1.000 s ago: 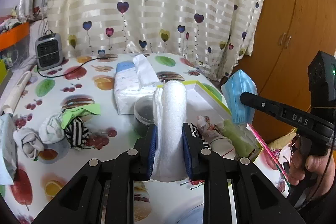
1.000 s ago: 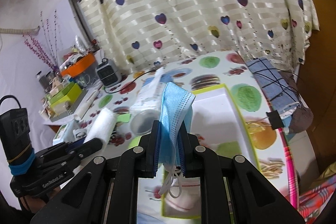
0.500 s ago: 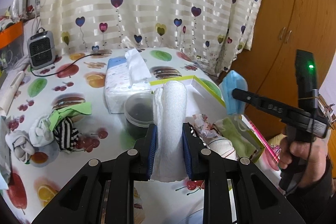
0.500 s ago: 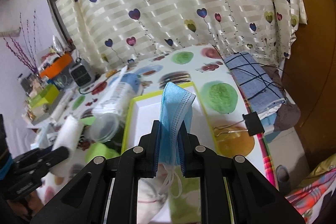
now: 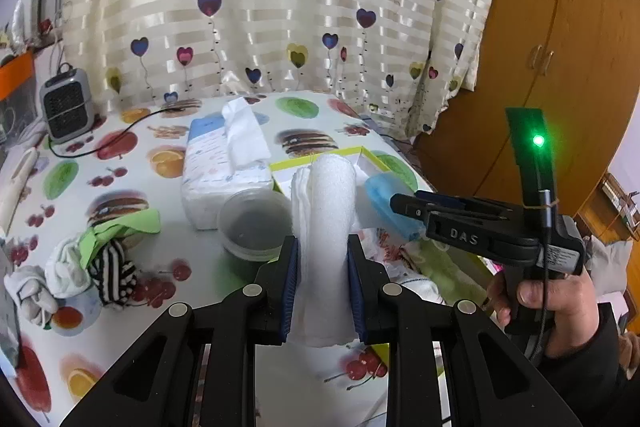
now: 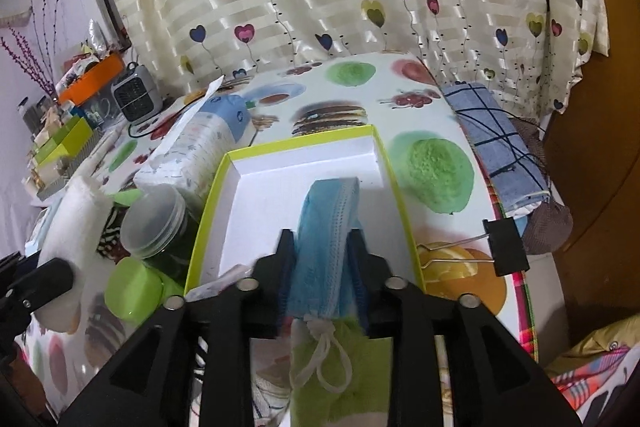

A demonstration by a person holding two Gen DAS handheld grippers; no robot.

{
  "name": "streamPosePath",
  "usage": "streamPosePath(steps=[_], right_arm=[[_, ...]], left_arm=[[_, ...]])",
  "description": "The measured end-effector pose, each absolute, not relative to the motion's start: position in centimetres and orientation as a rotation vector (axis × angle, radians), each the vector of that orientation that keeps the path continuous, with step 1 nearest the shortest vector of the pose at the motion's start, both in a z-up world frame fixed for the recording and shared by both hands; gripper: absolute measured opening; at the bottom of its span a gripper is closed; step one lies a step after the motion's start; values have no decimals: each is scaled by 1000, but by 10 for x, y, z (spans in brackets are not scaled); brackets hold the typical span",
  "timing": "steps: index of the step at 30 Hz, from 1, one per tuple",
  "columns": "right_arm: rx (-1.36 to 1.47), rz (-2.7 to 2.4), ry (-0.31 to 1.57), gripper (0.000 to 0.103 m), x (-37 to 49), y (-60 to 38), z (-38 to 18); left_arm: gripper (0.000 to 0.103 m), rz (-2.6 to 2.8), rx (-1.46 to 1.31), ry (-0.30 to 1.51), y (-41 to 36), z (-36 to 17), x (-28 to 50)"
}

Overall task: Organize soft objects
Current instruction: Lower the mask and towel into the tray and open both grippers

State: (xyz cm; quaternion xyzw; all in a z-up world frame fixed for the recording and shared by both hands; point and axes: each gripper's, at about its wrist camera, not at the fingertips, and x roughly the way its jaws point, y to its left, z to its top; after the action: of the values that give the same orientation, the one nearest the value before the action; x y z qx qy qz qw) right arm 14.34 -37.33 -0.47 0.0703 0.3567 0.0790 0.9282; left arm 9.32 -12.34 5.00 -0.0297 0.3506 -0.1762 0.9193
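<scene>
Two claws: the left claw (image 5: pixel 323 259) pinches a rolled white towel (image 5: pixel 326 227); the right claw (image 6: pixel 322 259) is spreading around a blue face mask (image 6: pixel 326 239) over the green-rimmed box (image 6: pixel 304 151).

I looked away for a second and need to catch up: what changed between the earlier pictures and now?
The right gripper carried the blue face mask down over the open white box, and its jaws are opening with the mask between them, its far end sagging into the box. The left gripper stays clamped on the rolled white towel. The socks, tissue pack and plastic tub lie unchanged.
</scene>
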Motion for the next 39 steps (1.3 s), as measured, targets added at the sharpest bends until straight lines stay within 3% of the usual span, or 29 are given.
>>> streamPosePath(steps=[20,24,32,39], right_arm=[[258,187,636,40,104,-399,11],[269,182,639,40,103,-403,9],[274,180,643,40,102,-405,7],[263,179,637,40,97,-402,12]], left_arm=[[22,-368,-77,801,-169,27,150],[24,-348,-85,811,-172,20,162],[39,-360,-95,832,-172,13,171],[39,-386,-97,805,-168,25,154]])
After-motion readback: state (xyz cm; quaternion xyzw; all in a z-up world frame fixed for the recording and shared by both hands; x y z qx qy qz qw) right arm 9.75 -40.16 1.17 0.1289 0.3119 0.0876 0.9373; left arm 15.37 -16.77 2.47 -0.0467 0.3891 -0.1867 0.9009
